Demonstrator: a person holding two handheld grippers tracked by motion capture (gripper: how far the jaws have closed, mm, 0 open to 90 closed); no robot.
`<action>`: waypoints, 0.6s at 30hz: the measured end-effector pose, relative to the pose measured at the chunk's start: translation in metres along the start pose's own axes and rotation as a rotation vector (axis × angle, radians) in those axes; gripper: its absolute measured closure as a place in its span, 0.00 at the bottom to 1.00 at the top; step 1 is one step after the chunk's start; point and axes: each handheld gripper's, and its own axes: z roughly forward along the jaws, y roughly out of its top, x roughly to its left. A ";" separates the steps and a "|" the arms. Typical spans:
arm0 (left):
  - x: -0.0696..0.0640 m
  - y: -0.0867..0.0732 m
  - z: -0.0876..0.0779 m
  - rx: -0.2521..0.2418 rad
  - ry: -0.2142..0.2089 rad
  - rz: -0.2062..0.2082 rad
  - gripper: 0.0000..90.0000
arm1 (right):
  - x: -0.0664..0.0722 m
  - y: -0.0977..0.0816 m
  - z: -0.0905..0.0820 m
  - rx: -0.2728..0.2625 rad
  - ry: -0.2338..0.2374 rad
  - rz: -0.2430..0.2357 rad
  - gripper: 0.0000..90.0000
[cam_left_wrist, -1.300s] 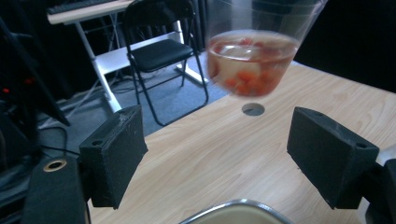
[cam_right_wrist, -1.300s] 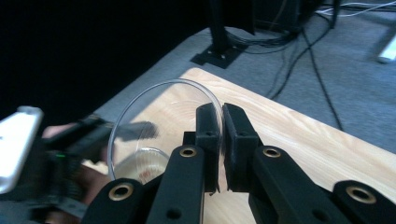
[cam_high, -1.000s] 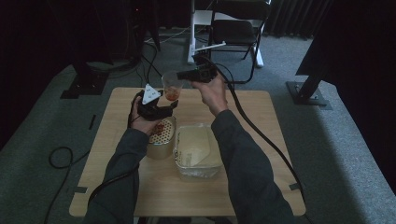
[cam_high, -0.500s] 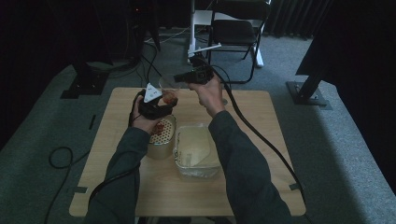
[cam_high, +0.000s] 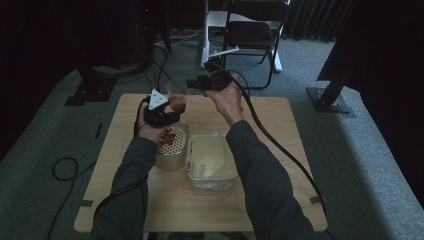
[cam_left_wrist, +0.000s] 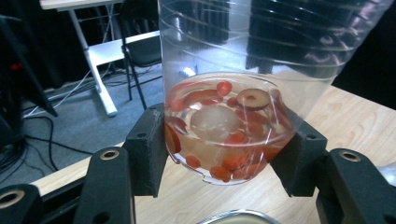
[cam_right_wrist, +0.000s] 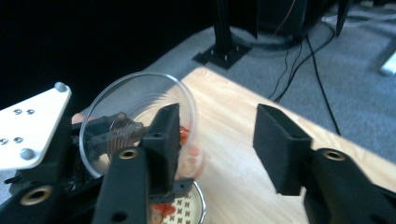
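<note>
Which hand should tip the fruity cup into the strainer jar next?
Left, probably: the left gripper clamps the clear plastic cup of red fruit above the perforated strainer jar; the right gripper has just opened, empty.

A clear plastic cup (cam_left_wrist: 233, 107) holding pale liquid, red berries, a sliced date and a round ice ball stands nearly upright above the table's (cam_high: 280, 125) far edge, lifted clear of the wood.

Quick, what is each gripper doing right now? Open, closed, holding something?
Left gripper: fingers closed on the clear cup of red fruit.
Right gripper: fingers have just opened; nothing between them.
</note>
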 end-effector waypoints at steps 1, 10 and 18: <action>0.002 -0.001 -0.001 -0.003 0.003 -0.005 0.48 | -0.001 0.000 -0.003 -0.018 0.002 -0.002 0.54; 0.017 -0.010 -0.017 -0.020 0.060 -0.013 0.48 | -0.033 -0.028 -0.029 -0.072 -0.087 -0.004 0.53; 0.035 -0.025 -0.044 -0.018 0.131 0.006 0.48 | -0.076 -0.092 -0.063 -0.059 -0.233 -0.003 0.49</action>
